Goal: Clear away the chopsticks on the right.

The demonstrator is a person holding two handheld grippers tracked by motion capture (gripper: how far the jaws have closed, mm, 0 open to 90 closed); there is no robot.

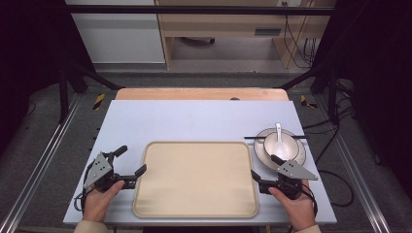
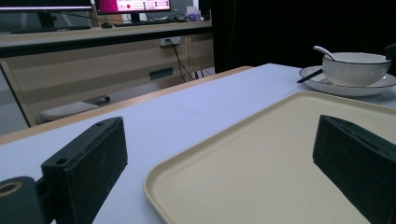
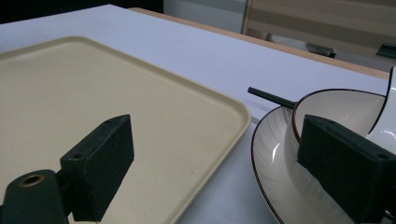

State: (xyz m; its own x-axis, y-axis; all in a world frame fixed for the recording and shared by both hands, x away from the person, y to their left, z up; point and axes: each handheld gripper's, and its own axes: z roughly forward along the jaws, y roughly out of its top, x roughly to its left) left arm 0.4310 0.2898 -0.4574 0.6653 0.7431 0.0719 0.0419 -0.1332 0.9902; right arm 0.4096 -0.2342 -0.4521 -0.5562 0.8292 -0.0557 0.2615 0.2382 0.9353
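A beige tray [image 1: 194, 177] lies in the middle of the white table, with nothing on it. My left gripper [image 1: 130, 160] is open at its left edge: one jaw hangs over the tray rim [image 2: 154, 186], the other over bare table. My right gripper [image 1: 266, 167] is open too, spanning the gap between the tray's right rim [image 3: 233, 112] and a white plate [image 3: 266, 158]. On the plate [image 1: 297, 156] stands a white bowl [image 1: 280, 145] holding a white spoon [image 1: 278, 131]. Black chopsticks [image 1: 257, 137] lie across the plate's far side. Neither gripper holds anything.
The table's wooden far edge [image 1: 201, 93] runs along the back, with a desk and cables beyond it. Metal rails [image 1: 43, 160] flank the table on both sides. A stretch of bare tabletop [image 1: 194, 119] lies behind the tray.
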